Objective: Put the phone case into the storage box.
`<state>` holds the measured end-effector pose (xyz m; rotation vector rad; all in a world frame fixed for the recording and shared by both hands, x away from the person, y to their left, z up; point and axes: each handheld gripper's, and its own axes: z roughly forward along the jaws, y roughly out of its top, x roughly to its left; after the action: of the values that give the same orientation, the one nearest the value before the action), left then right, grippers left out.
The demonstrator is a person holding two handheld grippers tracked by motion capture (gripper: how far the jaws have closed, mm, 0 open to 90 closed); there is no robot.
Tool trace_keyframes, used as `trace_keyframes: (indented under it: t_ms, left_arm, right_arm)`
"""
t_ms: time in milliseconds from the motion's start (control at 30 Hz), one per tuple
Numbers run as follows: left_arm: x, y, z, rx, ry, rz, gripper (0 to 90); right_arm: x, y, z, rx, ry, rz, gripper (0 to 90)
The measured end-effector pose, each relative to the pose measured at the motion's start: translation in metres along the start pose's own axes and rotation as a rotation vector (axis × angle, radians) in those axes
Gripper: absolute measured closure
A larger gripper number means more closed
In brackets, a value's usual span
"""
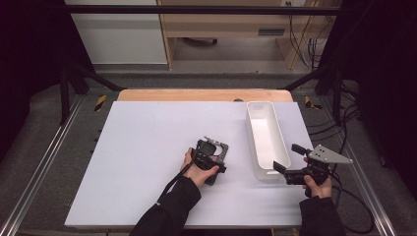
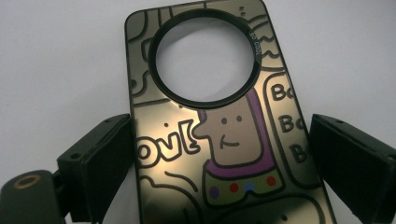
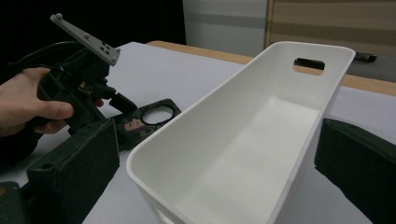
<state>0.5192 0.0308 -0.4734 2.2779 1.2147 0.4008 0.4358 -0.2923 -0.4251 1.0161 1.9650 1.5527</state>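
Note:
A phone case [image 2: 219, 140] printed with a cartoon figure and a round camera hole lies flat on the white table. My left gripper [image 2: 222, 121] reaches down over it, one jaw against each long edge, shut on it. From above, that gripper [image 1: 211, 150] covers most of the case [image 1: 223, 147] at the table's middle. My right gripper [image 1: 288, 157] stands open at the near right corner of a long white bin [image 1: 252, 137]. In the right gripper view the empty bin [image 3: 210, 121] lies ahead between the open jaws, with the case [image 3: 154, 114] and the left gripper beyond.
A white board [image 1: 147, 147] covers the table, with a wooden edge [image 1: 196, 95] at the back. Black frame posts and cables [image 1: 344, 123] run along both sides. The bin has a handle slot [image 3: 309, 63] in its far end.

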Motion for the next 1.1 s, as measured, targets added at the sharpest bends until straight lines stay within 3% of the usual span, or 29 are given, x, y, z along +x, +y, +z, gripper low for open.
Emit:
trace_keyframes:
  t_ms: [300,667,1100]
  left_arm:
    - [0.002,0.0,-0.004,-0.016,-0.005,0.0,10.9]
    - [0.001,0.0,-0.008,-0.022,0.013,0.045,11.6]
    - [0.005,0.001,-0.029,-0.072,-0.038,0.073,11.6]
  right_arm:
    - [0.0,0.0,0.0,0.0,0.0,0.0,0.4]
    - [0.0,0.0,0.0,-0.001,0.004,0.0,0.4]
    - [0.0,0.0,0.0,-0.007,0.013,0.003,0.4]
